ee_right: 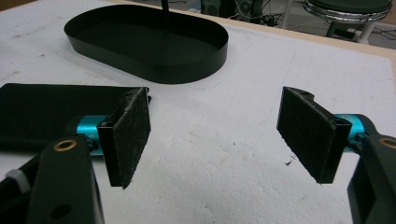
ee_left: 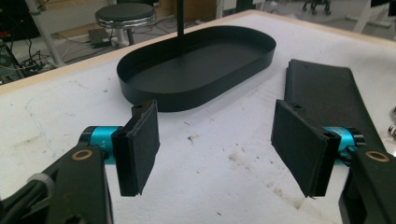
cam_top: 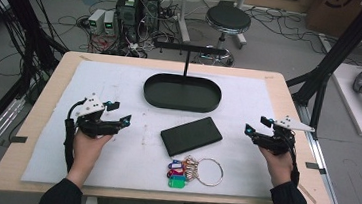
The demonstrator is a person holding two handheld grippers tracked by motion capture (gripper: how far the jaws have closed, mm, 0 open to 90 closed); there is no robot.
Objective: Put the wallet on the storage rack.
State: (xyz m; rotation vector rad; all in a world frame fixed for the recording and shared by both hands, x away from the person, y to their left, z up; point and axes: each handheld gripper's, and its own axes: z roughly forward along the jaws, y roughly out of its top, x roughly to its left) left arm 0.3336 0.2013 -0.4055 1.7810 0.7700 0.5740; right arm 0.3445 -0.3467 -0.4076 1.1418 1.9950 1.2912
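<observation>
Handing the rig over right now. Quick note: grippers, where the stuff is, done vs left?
Left gripper: open, holding nothing, left of the black wallet.
Right gripper: open, holding nothing, right of the wallet.
Wallet lies flat mid-table, in front of the oval black tray.
Key ring with coloured tags lies near the table's front edge, just in front of the wallet.
Done: nothing, tray holds nothing.
Left: probably wallet and keys into or onto the tray stand.

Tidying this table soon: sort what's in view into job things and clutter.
Job things: black wallet, key ring, black oval tray, left gripper, right gripper, both open.

Lying about: stool, computer boxes, floor cables.
</observation>
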